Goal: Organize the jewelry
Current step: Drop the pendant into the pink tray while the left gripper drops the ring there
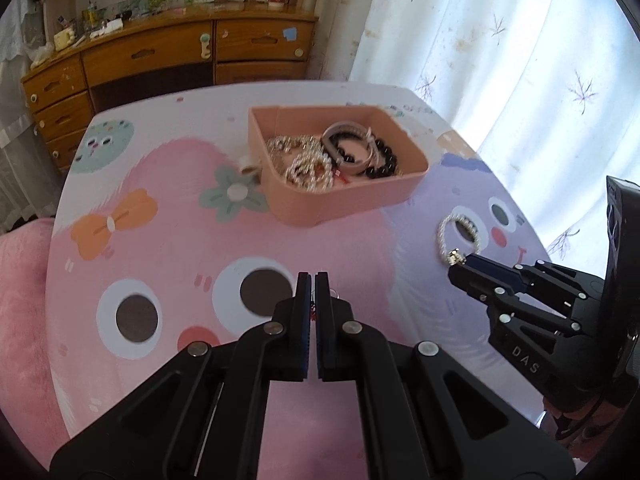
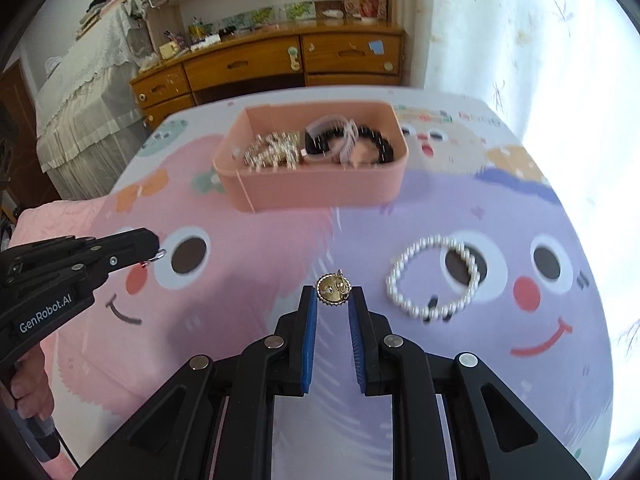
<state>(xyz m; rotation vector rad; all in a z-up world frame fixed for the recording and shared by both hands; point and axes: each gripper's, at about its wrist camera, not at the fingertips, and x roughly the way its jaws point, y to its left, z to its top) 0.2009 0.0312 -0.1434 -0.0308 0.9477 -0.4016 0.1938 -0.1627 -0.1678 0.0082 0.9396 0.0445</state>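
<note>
A pink box [image 1: 344, 196] [image 2: 320, 190] at the far middle of the table holds pearl strands, a black bead bracelet and a pale band. My left gripper [image 1: 313, 280] [image 2: 154, 250] is shut on a small piece with a metal ring and a red bit [image 2: 158, 257], above the pink cartoon face. My right gripper [image 2: 333, 300] [image 1: 460, 260] is shut on a round gold brooch [image 2: 333, 289] at its fingertips. A pearl bracelet [image 2: 434, 278] [image 1: 458, 230] lies on the cloth just right of the right gripper.
The table [image 1: 168, 240] is covered with a pink and lilac cartoon cloth. A small ring [image 1: 248, 168] lies left of the box. A wooden dresser [image 2: 280, 64] stands behind, a curtain [image 1: 500, 40] at right, a pink cushion [image 1: 20, 280] at left.
</note>
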